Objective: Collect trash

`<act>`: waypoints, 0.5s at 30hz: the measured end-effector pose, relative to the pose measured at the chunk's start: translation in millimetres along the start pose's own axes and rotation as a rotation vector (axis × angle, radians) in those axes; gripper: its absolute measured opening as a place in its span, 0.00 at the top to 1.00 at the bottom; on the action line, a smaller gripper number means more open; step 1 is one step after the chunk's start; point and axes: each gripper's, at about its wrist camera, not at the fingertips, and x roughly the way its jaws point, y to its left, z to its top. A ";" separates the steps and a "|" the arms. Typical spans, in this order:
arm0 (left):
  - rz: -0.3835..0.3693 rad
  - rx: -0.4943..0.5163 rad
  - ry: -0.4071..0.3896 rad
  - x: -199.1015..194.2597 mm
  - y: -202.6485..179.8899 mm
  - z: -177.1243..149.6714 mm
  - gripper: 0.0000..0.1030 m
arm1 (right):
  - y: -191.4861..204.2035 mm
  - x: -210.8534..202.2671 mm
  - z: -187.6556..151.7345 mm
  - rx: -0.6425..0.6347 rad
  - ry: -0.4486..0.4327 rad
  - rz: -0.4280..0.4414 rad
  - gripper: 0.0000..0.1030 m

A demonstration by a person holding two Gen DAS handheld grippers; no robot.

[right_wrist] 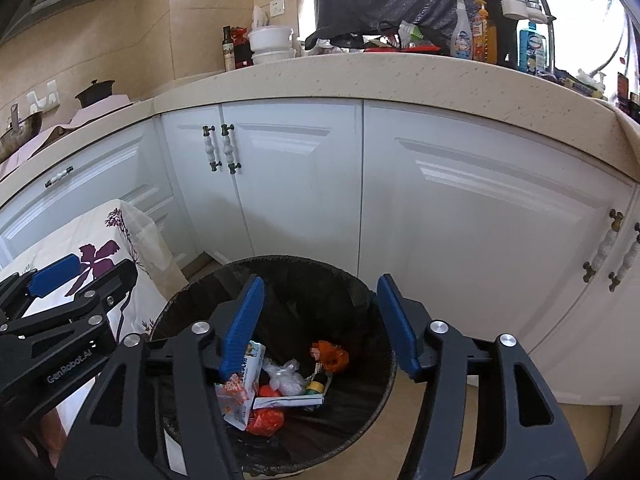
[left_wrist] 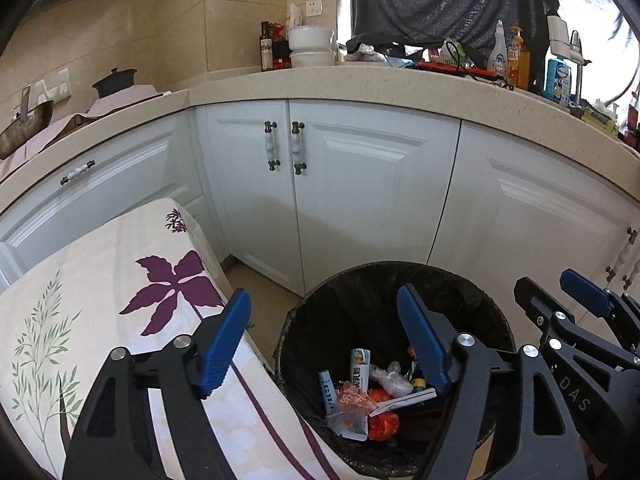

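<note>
Over the kitchen bin, both of my tongs hang released and empty: the left tongs (left_wrist: 324,344) and the right tongs (right_wrist: 320,324) stand side by side with blue pads spread and nothing between them. The trash (right_wrist: 276,388), a heap of wrappers, crumpled plastic and orange scraps, lies at the bottom of the black-lined bin (right_wrist: 360,280), directly below and ahead of the right tongs and below the right-hand finger of the left pair. I judge the drop step finished; the next move calls for lifting clear of the rim and hunting for more litter. A floral cloth (left_wrist: 100,300) drapes something just left of the left tongs; what it covers I cannot tell. The counter (left_wrist: 360,80) beyond carries bottles and bowls, but whether any is rubbish is unclear. The floor around the bin is mostly cut off.
</note>
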 end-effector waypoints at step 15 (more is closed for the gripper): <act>0.023 -0.012 -0.053 -48.7 29.4 -15.7 0.23 | 18.2 -41.2 -12.9 -0.008 -0.022 -0.002 0.27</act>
